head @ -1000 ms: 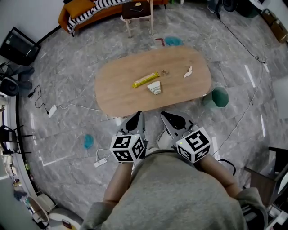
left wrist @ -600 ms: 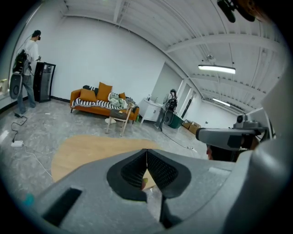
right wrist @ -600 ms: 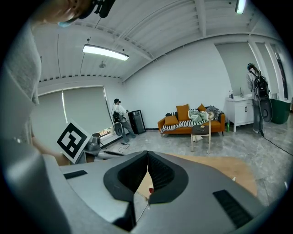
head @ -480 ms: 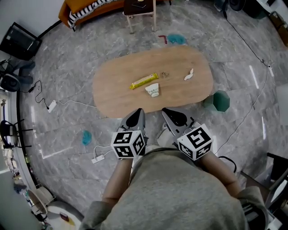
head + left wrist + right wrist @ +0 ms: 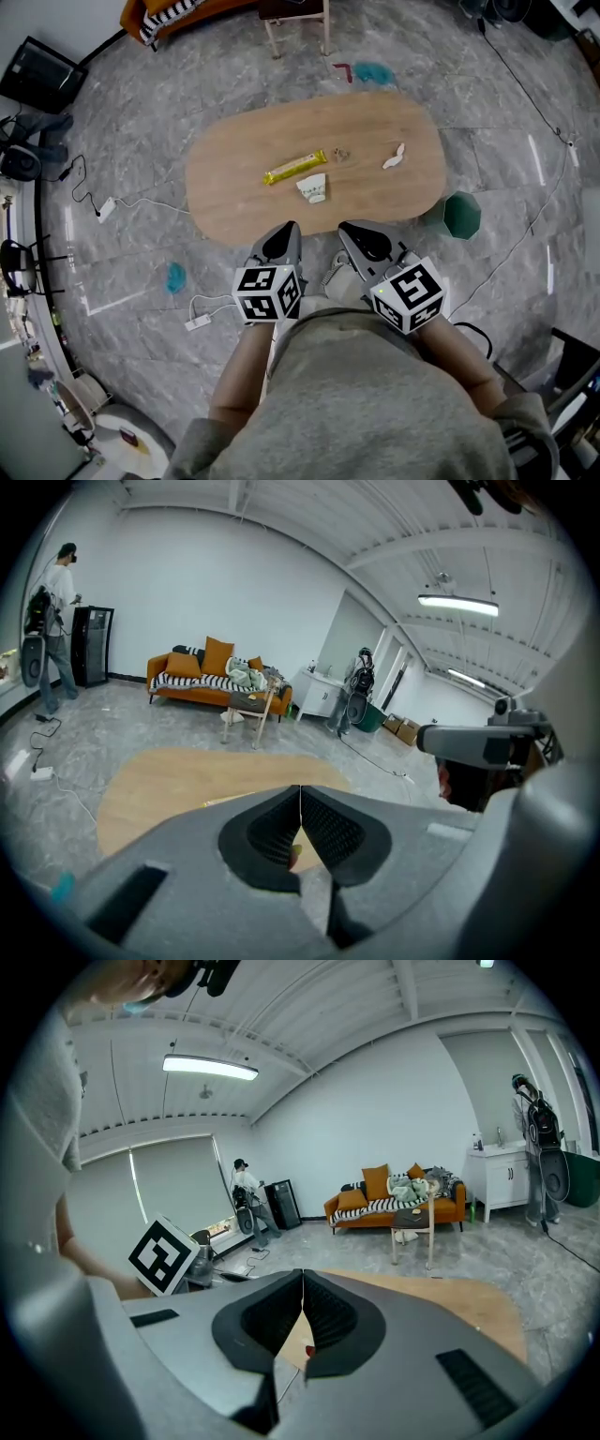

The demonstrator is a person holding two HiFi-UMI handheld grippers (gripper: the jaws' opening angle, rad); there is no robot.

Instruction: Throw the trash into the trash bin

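Side by side, the left gripper (image 5: 284,236) and right gripper (image 5: 354,234) each have their jaws pressed together on nothing. Just ahead of their tips stands a low oval wooden table (image 5: 234,192). It carries a crumpled white paper cup (image 5: 314,188) nearest them, a long yellow wrapper (image 5: 294,168) beyond, and a small white scrap (image 5: 393,157) farther right. The green trash bin (image 5: 460,214) stands on the grey floor to the right of the right gripper, beside the table's end. A white power strip (image 5: 197,322) lies left of the left gripper.
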